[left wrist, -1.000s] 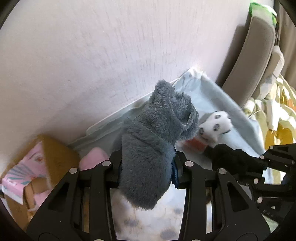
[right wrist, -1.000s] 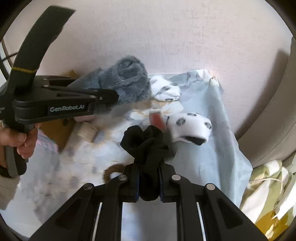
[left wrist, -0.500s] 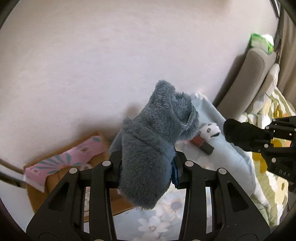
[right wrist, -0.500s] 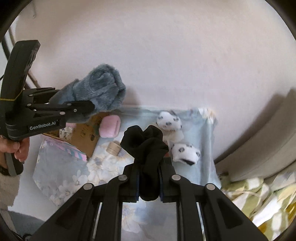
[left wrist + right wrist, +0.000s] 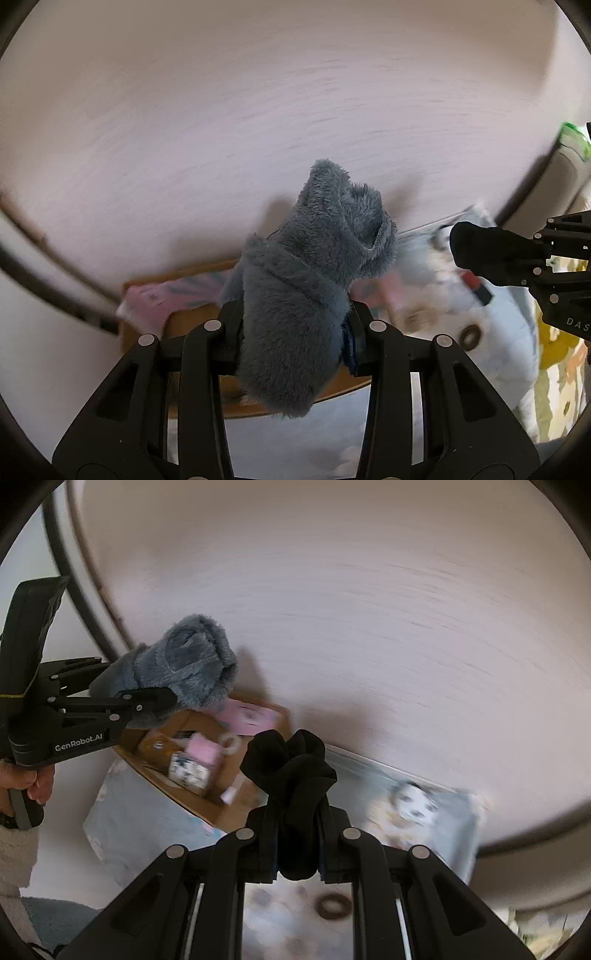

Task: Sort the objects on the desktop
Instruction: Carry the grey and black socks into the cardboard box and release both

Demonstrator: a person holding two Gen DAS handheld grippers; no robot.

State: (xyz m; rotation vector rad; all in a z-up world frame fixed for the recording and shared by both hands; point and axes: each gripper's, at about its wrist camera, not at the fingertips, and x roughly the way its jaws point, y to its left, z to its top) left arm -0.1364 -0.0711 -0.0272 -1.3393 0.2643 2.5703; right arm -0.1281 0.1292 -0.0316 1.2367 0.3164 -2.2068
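**Both grippers raised, each with a soft item pinched**

The left gripper (image 5: 295, 332) has its fingers clamped on a fluffy grey sock (image 5: 314, 280), which bulges up and forward out of the grip. The right gripper (image 5: 295, 845) has its fingers pressed nearly together on a black scrunchie (image 5: 291, 775), whose folds stand above the fingertips. Both point steeply downward, side by side and well apart, above the table (image 5: 369, 609).

Below them lies a pale floral cloth (image 5: 147, 819); its far edge runs along the wide bare tabletop. An open cardboard box (image 5: 221, 794) sits at the cloth's left end, holding pink items and a small printed carton (image 5: 188, 771). A white spotted sock (image 5: 413, 801) lies blurred near the cloth's right corner, and a brown ring (image 5: 334, 904) rests on the cloth close under the right gripper. A hand (image 5: 29, 782) with a fleecy cuff grips the left tool's handle.
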